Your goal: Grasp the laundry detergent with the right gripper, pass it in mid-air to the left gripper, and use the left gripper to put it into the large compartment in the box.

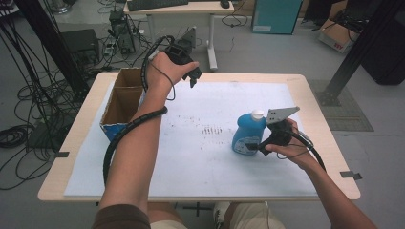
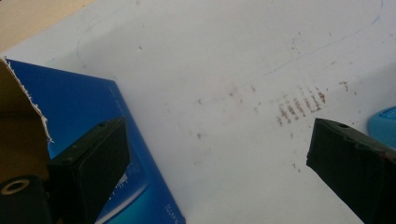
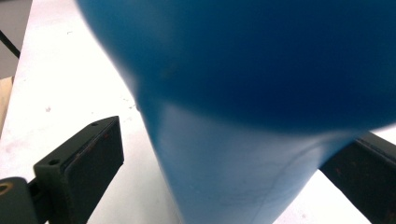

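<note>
Right gripper [image 1: 255, 145] at the bottle [image 1: 248, 132]; left gripper [image 1: 193, 76] raised by the box [image 1: 123, 102]
Bottle stands upright right of centre on the worktop [image 1: 191, 157], between the right fingers, which are spread with gaps either side; left fingers wide apart, holding nothing, over the far left.

Pale wooden table [image 1: 319, 106] at centre, covered by a large white sheet [image 1: 191, 152] speckled with brown marks. Grey floor [image 1: 267, 52] all around. At 12 o'clock, a light desk [image 1: 191, 8] on white legs, bearing a dark keyboard [image 1: 155, 4]. At 1 o'clock, a teal cabinet [image 1: 277, 15]; farther toward 2, a cardboard carton [image 1: 340, 34] and a black slanting frame post [image 1: 365, 45]. From 9 to 11 o'clock, tangled black cables [image 1: 28, 100] and a power strip [image 1: 111, 46]. Even, soft lighting throughout.
</note>
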### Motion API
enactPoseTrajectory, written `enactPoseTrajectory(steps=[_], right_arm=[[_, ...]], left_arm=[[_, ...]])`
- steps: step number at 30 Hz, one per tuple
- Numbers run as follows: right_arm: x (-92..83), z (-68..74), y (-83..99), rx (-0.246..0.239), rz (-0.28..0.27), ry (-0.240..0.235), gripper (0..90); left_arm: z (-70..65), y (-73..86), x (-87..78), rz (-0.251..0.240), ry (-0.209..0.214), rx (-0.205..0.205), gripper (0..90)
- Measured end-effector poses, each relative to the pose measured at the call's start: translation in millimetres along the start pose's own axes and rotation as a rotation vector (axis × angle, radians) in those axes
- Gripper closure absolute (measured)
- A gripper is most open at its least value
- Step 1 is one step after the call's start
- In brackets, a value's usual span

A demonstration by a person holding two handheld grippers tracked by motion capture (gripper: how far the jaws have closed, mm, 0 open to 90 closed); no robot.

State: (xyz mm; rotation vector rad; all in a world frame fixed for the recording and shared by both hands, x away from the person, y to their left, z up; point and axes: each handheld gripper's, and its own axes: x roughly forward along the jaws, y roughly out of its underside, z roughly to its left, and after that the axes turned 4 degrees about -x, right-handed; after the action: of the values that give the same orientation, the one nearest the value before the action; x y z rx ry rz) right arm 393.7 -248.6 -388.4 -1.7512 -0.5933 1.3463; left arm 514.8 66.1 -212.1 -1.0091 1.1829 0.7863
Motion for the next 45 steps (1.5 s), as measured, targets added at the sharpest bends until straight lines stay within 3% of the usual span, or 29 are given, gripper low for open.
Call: enactPoseTrajectory(steps=[45], right_arm=[[1.0, 0.9, 3.4, 0.014, -0.031, 0.008, 2.2]], left_arm=[[-0.8, -1.1, -1.4, -0.007, -0.002, 0.008, 6.4]])
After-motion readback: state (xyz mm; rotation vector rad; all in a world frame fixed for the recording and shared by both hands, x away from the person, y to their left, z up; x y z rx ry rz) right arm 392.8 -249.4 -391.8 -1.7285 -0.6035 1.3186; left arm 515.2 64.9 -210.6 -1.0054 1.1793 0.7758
